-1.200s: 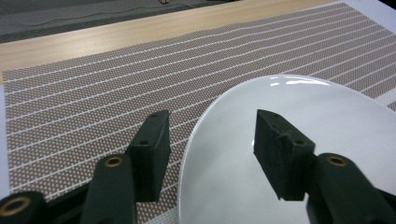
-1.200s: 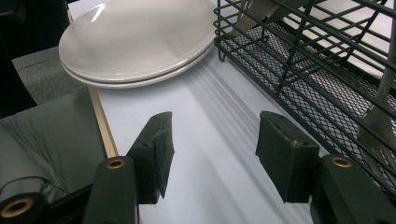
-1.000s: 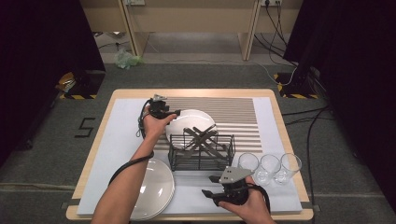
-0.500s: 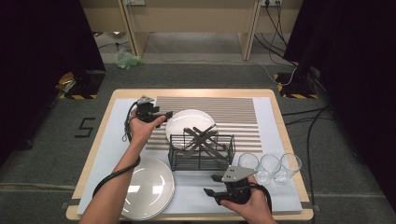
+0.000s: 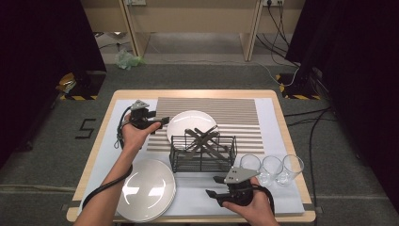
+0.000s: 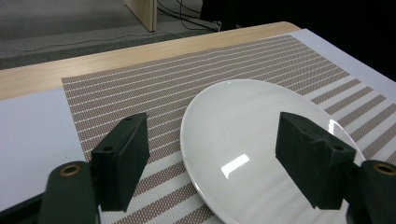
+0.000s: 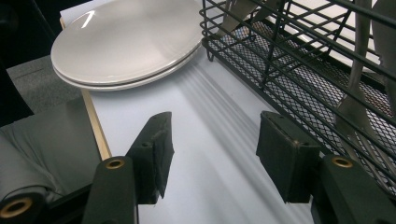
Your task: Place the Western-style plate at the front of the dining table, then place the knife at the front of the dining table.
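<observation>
A white plate (image 5: 193,123) (image 6: 261,140) lies flat on the striped mat (image 5: 235,110) (image 6: 140,93). My left gripper (image 5: 162,121) (image 6: 212,154) is just left of the plate, pointing at it. Its jaws have just been opening and now stand open. The plate's near rim lies beyond and below them, and no pad touches it. My right gripper (image 5: 212,186) (image 7: 215,154) hovers open over the white sheet at the front, with nothing between its pads. A stack of white plates (image 5: 147,189) (image 7: 126,39) sits to its left.
A black wire basket (image 5: 203,153) (image 7: 299,56) holding metal utensils (image 5: 200,136) stands mid-table, just beyond the right gripper. Three clear glasses (image 5: 273,167) stand in a row right of the basket. The plate stack overhangs the table's front left edge.
My left gripper has let go of the plate on the mat and drawn back to the left, rising a little. The right gripper has stayed put.
</observation>
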`<state>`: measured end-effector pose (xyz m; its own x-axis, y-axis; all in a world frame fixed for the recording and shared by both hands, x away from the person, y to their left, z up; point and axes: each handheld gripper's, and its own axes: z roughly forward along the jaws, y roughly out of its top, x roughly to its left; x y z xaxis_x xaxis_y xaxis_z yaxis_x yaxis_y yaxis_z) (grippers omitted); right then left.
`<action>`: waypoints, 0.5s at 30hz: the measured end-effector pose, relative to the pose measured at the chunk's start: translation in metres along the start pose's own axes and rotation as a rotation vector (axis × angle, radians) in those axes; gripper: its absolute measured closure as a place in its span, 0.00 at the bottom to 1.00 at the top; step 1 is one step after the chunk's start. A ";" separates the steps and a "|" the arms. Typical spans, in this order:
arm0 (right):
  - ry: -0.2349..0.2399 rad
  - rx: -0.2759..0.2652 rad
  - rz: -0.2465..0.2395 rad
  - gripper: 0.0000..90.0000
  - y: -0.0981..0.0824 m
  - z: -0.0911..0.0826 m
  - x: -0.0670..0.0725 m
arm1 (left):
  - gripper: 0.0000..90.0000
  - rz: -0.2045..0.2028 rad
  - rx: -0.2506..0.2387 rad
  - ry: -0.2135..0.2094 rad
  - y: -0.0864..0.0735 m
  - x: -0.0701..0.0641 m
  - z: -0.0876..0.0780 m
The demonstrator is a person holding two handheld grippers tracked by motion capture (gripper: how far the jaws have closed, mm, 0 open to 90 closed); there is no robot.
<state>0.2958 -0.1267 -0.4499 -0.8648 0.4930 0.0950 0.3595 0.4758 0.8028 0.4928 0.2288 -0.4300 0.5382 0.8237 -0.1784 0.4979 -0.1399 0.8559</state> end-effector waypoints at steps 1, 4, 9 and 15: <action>0.000 0.000 0.000 0.50 0.000 0.000 0.000 | 0.29 -0.003 -0.002 -0.004 -0.001 0.000 -0.001; -0.001 0.000 0.003 0.50 0.000 0.000 0.001 | 0.29 -0.006 -0.008 -0.017 -0.003 -0.001 -0.007; -0.001 0.002 0.008 0.50 0.000 0.000 0.000 | 0.29 0.006 -0.022 -0.027 -0.005 -0.008 -0.016; 0.013 0.006 0.003 0.50 0.000 0.002 0.000 | 0.29 0.023 -0.046 -0.031 -0.003 -0.014 -0.025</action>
<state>0.2970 -0.1250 -0.4508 -0.8682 0.4851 0.1044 0.3636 0.4786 0.7992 0.4669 0.2317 -0.4182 0.5703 0.8031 -0.1727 0.4538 -0.1327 0.8812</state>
